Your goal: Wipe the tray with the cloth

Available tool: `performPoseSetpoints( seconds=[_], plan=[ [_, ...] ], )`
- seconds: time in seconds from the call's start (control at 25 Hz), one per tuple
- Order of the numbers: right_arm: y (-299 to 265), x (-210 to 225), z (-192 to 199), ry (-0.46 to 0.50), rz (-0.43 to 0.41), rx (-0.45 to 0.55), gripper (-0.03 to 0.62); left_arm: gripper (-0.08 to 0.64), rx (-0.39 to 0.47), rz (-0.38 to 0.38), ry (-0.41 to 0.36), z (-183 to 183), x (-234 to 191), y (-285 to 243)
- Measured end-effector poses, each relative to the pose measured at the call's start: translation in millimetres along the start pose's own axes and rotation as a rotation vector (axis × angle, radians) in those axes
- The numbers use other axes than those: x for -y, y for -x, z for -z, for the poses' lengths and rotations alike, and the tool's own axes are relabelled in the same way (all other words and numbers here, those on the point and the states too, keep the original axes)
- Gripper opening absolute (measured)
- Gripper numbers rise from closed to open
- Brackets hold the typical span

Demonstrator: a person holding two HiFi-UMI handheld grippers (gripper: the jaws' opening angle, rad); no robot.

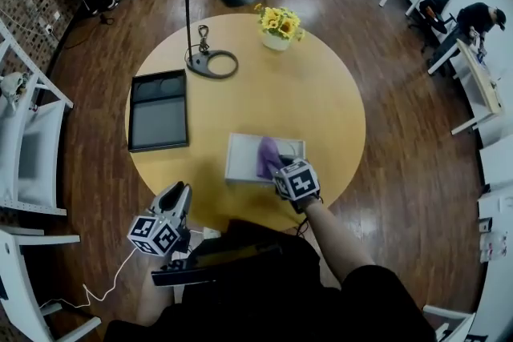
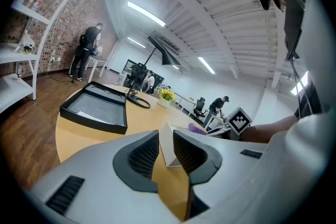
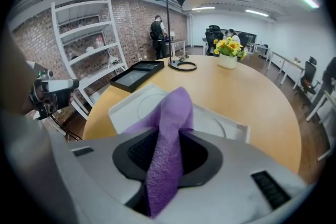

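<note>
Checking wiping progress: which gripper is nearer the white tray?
Right. The right gripper holds the cloth over the white tray; the left gripper hangs off the table, left of it.

Purple cloth: nubby terry. White tray: smooth matt plastic. Tabletop: smooth satin wood. Floor: glossy dark wood.

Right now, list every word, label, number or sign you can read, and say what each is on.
No readable words or numbers in any view.
Right cube and left cube: black-and-white square patterns only, no letters.
Things on the shelf: too small and blurred to read any label.
</note>
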State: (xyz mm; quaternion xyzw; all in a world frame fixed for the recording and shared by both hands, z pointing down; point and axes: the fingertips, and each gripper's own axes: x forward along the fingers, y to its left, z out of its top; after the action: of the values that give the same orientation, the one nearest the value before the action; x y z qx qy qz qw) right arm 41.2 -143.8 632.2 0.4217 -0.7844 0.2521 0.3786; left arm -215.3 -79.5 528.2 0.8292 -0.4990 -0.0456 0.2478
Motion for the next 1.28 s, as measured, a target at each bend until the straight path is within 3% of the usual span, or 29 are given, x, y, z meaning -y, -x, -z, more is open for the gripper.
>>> performPoseSetpoints(
  seconds=[0.16,0.36,0.52,0.64,0.8,0.88,1.0,1.08,1.16,1.28],
  plan=[
    [19.7,31.7,18.5,-0.027,0.079,-0.001,0.103,0.078,-0.038,0.045,-0.010,4.7,9.7,-13.5],
    [31.5,47.3,28.6,0.068,0.200,-0.029,0.103,0.078,-0.059,0.083,-0.023,4.4,18.1,-23.7],
    [36.4,38.6,17.2,0.089,0.209,-0.036,0.101,0.078,-0.058,0.094,-0.019,3.3,22.2,-25.0],
    [35.0,16.4,6.0,0.112,0.135,0.006,0.101,0.078,-0.062,0.088,-0.019,5.3,19.7,-19.1],
    [26.8,-62.4,-28.4,0.192,-0.107,0.104,0.101,0.078,-0.055,0.053,0.007,8.1,8.1,-5.7],
    [17.4,-99.9,-34.2,0.276,-0.196,0.108,0.103,0.078,-0.050,0.035,0.018,9.6,3.0,0.3],
    [2.7,-127.8,-30.0,0.485,-0.170,0.052,0.103,0.078,-0.043,0.011,0.034,11.4,-4.0,8.8],
    [-4.5,-129.0,-23.4,0.569,-0.127,0.038,0.104,0.078,-0.043,-0.002,0.043,12.9,-8.4,13.0],
    [-9.6,-122.7,-14.2,0.537,-0.119,0.050,0.104,0.078,-0.049,-0.006,0.048,15.6,-12.8,13.8],
    [-8.0,-104.1,-5.0,0.412,-0.126,0.060,0.104,0.078,-0.067,0.002,0.047,20.8,-15.3,10.1]
  ],
)
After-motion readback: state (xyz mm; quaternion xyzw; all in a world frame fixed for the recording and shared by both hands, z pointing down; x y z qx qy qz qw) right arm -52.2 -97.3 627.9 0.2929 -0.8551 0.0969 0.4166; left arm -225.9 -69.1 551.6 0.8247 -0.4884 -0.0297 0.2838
